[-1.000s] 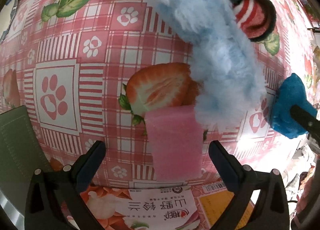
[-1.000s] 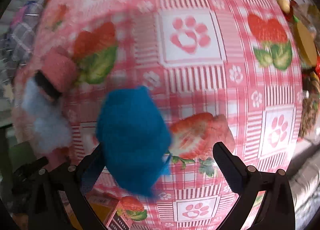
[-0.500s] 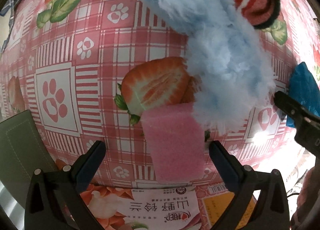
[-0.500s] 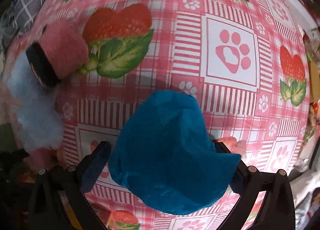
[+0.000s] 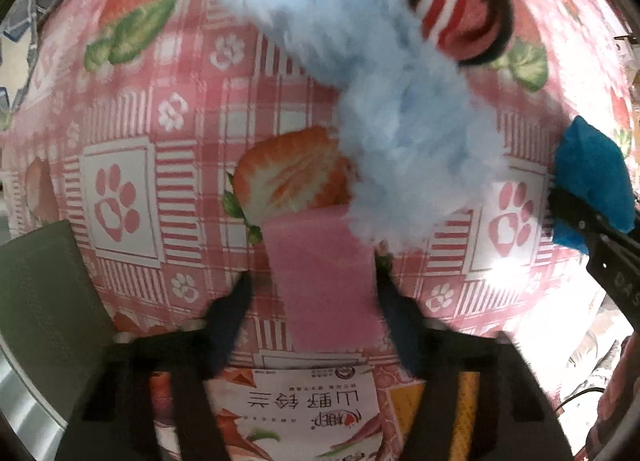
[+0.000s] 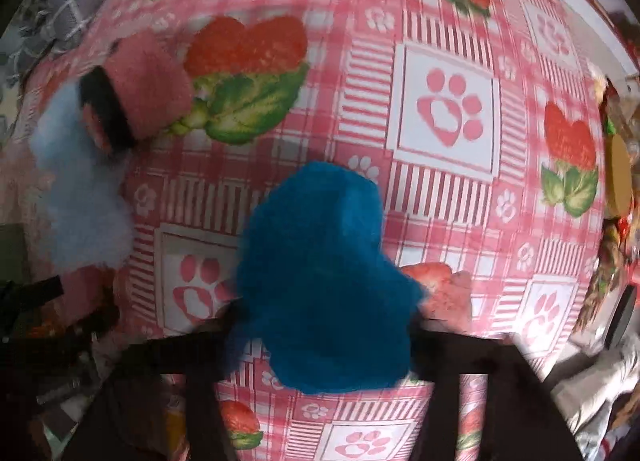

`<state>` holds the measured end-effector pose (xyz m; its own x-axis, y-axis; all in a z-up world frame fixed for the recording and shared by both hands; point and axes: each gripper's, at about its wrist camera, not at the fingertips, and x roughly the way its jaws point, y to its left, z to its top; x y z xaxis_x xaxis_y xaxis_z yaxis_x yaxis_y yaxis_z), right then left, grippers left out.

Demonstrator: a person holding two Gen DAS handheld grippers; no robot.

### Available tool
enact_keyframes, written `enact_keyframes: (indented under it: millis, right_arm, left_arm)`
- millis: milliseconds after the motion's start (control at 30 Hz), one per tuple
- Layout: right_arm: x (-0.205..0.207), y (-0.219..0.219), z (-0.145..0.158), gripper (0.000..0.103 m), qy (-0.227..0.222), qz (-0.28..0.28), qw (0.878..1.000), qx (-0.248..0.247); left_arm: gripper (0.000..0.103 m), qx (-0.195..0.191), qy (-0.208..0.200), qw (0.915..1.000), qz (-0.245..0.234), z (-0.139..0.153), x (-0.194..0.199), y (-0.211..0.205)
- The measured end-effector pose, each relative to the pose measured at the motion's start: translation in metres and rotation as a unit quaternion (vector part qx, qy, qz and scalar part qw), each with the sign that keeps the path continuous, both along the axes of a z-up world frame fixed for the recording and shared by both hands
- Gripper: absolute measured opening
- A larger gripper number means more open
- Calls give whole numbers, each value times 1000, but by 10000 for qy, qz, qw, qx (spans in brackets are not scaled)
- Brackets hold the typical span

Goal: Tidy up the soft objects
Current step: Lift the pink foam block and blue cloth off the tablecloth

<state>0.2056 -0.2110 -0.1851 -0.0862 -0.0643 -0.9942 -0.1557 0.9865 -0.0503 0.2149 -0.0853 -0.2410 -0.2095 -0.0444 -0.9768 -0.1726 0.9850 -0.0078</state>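
Desk [image 5: 132, 165] under a pink strawberry-and-paw cloth. Judged step: both hands gripping for a lift; best to raise the pink sponge straight up so the pale blue fluffy piece [image 5: 384, 93], overlapping its 1 o'clock corner, is not dragged.

Right gripper [image 6: 324, 313]: jaws have just been closing, now pinched on the deep blue plush [image 6: 320, 273].

Left gripper [image 5: 312, 293]: jaws have just been closing around the pink sponge [image 5: 324, 273]; right one touches, left contact unclear.
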Motion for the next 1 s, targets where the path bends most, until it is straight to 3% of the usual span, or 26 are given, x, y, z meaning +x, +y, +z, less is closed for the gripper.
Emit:
enact_keyframes:
  millis: [100, 233, 600, 800, 1000]
  right_arm:
    - [-2, -3, 13, 37, -123, -118, 9997, 180]
    - [-9, -7, 32, 37, -174, -255, 9983, 504]
    - [-42, -48, 75, 37, -365, -751, 9934, 781]
    - [-62, -61, 101, 37, -504, -1019, 9901, 821]
    - [-90, -76, 119, 37, -557, -1294, 9869, 790]
  left_arm:
    - [46, -237, -255, 9994, 60, 11, -1, 4]
    - [46, 18, -659, 9971, -386, 35, -6, -7]
    - [46, -111, -1282, 9893, -689, 97, 3, -21]
    - [46, -296, -1657, 9807, -996, 132, 0, -43]
    - [46, -559, -1971, 9677, -1470, 160, -12, -90]
